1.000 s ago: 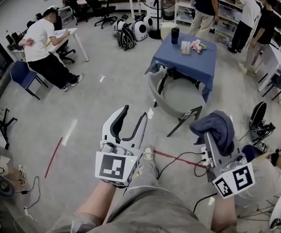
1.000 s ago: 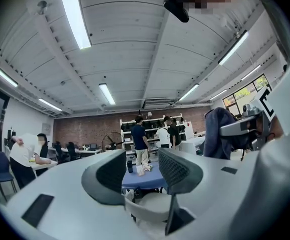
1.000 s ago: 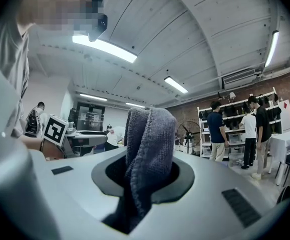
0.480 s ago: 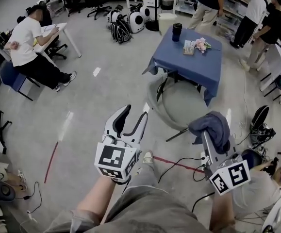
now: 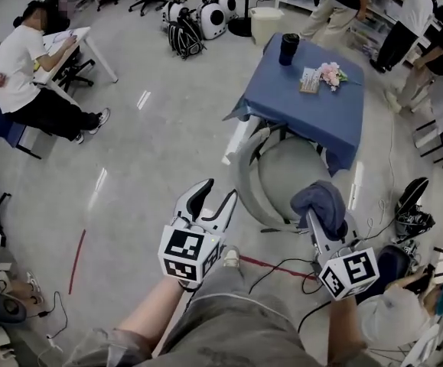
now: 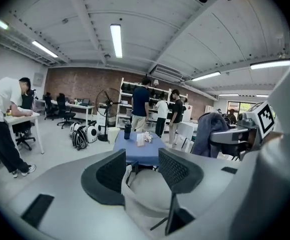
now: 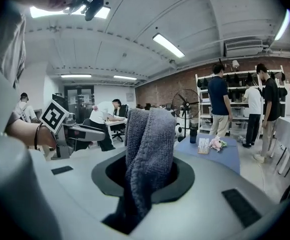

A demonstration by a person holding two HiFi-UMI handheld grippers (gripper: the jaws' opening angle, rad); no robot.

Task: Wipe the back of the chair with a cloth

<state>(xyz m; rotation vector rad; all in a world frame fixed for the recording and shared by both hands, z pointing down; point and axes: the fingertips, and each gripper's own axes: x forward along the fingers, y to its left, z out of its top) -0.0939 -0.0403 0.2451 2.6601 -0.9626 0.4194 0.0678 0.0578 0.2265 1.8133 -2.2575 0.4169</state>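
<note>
The left gripper (image 5: 217,191) has its jaws spread wide with nothing gripped; in the left gripper view (image 6: 143,171) the gap between them frames only the pale chair (image 6: 145,194) farther off. The right gripper (image 5: 319,219) has its jaws closed on a dark grey-blue cloth (image 5: 324,203), which stands bunched above the tips and hangs down over them; the right gripper view (image 7: 147,171) shows the knitted cloth (image 7: 147,149) clamped in the middle and draping toward the camera. In the head view the chair (image 5: 244,178) stands on the floor at about 1 o'clock from the left gripper, its curved back turned toward the person and its seat tucked against a counter (image 5: 305,105) under a blue cover at 12 o'clock from it. The cloth sits at the chair's 4 o'clock edge; whether it touches the chair cannot be told. The left gripper is apart from the chair back, just off its 8 o'clock side. On the counter stand a dark cup (image 5: 288,48), a small card holder (image 5: 309,80) and pink flowers (image 5: 330,73).
</note>
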